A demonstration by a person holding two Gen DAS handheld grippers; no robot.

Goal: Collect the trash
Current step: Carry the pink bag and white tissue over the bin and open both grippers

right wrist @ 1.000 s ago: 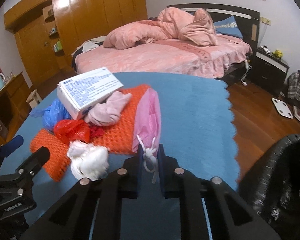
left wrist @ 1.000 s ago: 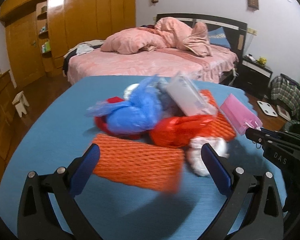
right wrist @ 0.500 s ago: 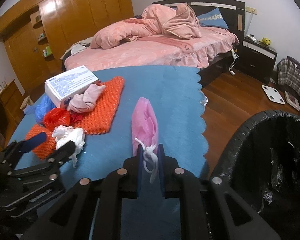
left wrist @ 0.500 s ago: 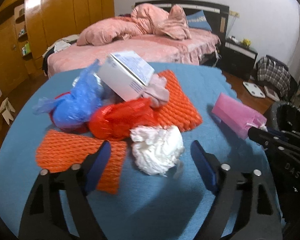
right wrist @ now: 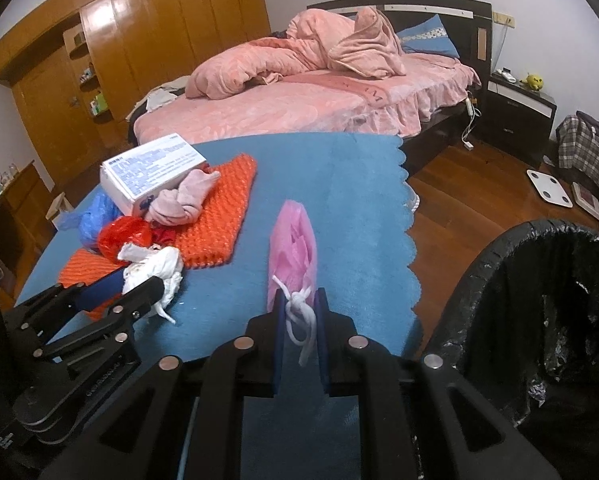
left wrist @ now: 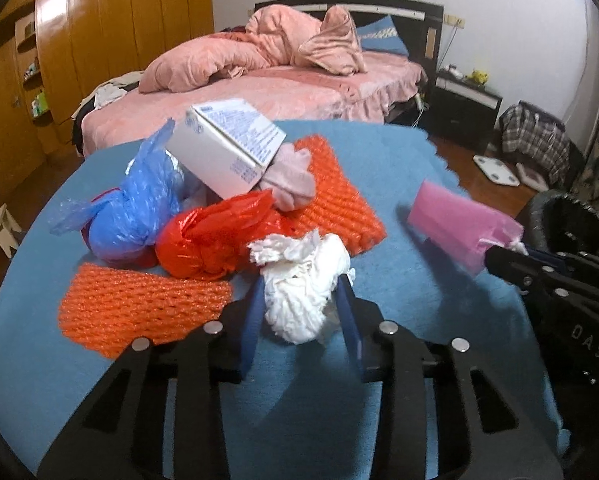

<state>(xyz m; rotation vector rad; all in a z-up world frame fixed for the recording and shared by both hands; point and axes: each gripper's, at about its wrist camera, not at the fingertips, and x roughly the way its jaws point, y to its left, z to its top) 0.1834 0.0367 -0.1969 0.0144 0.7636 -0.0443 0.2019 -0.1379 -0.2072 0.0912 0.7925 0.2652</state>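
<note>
A crumpled white tissue wad lies on the blue table cover, in front of a pile of trash. My left gripper is closing on it, its blue pads touching the wad on both sides. In the pile are a blue plastic bag, a red plastic bag, a white printed box, a pink cloth and two orange foam nets. My right gripper is shut on the knotted end of a pink bag, held above the table near its right edge.
A bin with a black liner stands on the floor right of the table, close to my right gripper. Behind the table are a pink bed, a wooden wardrobe and a dark nightstand. A white scale lies on the wooden floor.
My left gripper shifted right from the near orange net to the tissue wad, and its jaws narrowed around it. My right gripper carried the pink bag rightward off the pile, nearer the bin.
</note>
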